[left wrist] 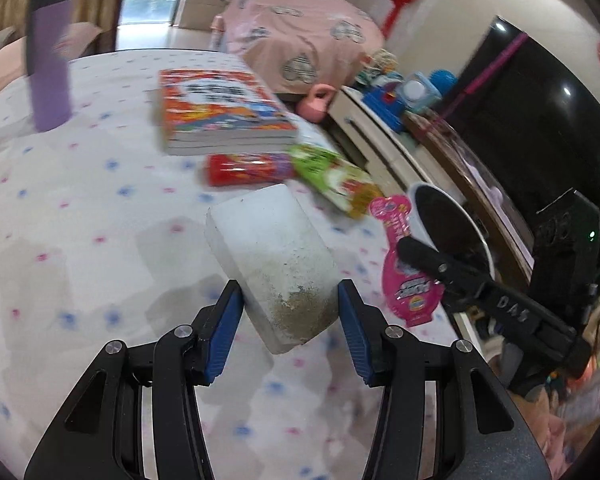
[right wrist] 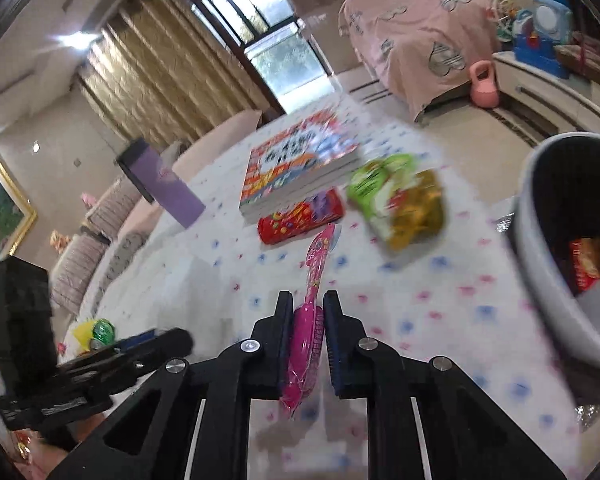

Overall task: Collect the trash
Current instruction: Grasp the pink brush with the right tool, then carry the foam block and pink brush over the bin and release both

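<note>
Risking two drops beside the bin [right wrist: 540,264]: both grips look thin.
Left gripper [left wrist: 290,304] pinches only the white block's [left wrist: 272,256] dirty end; right gripper [right wrist: 307,312] squeezes the floppy pink wrapper [right wrist: 312,292], which may slide out short of the bin.

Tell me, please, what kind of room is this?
Probably a family living room at home: a table with a dotted cloth, gold curtains beside a window, and a low cabinet with toys beside a dark screen.
</note>
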The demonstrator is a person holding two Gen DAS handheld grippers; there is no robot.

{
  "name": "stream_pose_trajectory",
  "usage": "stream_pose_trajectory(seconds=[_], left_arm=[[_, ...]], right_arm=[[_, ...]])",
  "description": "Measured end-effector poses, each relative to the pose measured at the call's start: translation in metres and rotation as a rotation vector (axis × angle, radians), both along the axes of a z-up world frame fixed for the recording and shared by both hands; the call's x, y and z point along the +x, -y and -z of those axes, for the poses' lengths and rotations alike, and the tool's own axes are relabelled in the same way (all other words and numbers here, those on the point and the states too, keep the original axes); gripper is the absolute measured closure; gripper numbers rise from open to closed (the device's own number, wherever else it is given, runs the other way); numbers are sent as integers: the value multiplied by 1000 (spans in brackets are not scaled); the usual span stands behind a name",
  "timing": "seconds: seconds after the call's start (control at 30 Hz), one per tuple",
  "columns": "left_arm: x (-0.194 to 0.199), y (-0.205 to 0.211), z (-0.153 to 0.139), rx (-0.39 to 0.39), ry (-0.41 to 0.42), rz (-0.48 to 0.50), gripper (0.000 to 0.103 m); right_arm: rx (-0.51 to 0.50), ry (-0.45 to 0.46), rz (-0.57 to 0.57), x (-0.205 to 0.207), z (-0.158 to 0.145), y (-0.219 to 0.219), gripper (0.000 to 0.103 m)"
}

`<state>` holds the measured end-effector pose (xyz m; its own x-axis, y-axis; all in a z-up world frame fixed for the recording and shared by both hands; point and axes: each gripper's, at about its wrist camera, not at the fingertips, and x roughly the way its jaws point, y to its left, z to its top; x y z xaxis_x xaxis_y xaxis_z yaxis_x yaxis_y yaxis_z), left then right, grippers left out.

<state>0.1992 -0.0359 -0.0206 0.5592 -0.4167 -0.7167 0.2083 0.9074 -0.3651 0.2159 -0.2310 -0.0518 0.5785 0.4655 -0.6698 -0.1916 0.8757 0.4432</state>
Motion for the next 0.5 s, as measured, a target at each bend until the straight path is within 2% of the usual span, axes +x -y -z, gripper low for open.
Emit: stream_pose_trajectory(seconds=[0.27,0.5], left_arm=[[-6,74,-16,15,36,138,55],[2,133,-26,51,58,230,55]], right_arm=[[0,66,130,-29,-34,79,88],[-13,93,237,-40,-46,139,88]])
